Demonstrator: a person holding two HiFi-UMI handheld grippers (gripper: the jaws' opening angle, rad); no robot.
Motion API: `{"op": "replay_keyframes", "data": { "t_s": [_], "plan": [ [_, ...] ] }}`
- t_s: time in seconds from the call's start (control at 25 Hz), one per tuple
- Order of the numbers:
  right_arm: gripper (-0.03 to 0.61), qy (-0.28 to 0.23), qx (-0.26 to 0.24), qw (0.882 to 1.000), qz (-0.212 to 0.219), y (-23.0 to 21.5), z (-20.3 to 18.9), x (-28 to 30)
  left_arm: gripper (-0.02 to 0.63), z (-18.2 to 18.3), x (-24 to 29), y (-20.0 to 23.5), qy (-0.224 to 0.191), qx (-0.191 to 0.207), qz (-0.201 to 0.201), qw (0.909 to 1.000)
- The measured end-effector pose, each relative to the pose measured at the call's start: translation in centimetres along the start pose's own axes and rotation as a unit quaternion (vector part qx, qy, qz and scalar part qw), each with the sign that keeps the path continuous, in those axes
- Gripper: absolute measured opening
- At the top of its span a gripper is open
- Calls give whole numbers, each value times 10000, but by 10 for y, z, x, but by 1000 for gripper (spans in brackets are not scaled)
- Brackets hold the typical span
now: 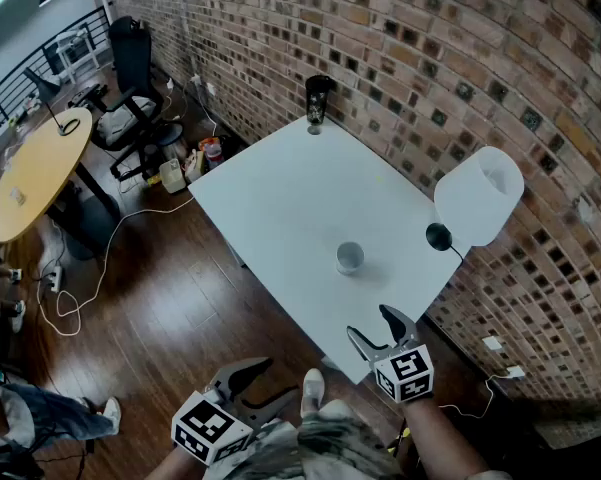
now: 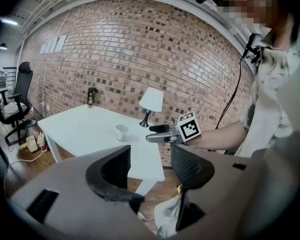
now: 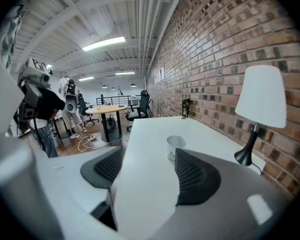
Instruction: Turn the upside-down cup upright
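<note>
A small white cup [image 1: 349, 257] stands with its open rim up on the white table [image 1: 280, 193], near the lamp side. It also shows in the left gripper view [image 2: 121, 132] and, close ahead, in the right gripper view [image 3: 175, 147]. My right gripper [image 1: 370, 324] hovers open over the table's near corner, a short way from the cup, with nothing between its jaws [image 3: 145, 170]. My left gripper [image 1: 268, 384] is open and empty, held low off the table's near edge above the wooden floor [image 2: 150, 166].
A white-shaded lamp [image 1: 478, 200] with a black base stands at the table's right edge by the brick wall. A dark bottle [image 1: 317, 101] sits at the far corner. To the left are an office chair [image 1: 132, 73], a round yellow table [image 1: 35, 173] and floor cables.
</note>
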State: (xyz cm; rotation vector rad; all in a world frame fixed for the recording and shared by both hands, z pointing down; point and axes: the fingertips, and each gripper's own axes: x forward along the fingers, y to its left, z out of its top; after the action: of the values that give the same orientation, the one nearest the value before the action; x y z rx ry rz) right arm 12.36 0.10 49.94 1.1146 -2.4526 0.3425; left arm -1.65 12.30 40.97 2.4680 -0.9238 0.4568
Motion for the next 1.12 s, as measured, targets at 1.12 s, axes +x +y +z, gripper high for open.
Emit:
{"op": "replay_keyframes", "data": {
  "t_s": [1.12],
  "plan": [
    [301, 1089, -138, 9891, -984, -123, -45, 183, 253, 75, 79, 153, 449, 266, -844, 9951]
  ]
}}
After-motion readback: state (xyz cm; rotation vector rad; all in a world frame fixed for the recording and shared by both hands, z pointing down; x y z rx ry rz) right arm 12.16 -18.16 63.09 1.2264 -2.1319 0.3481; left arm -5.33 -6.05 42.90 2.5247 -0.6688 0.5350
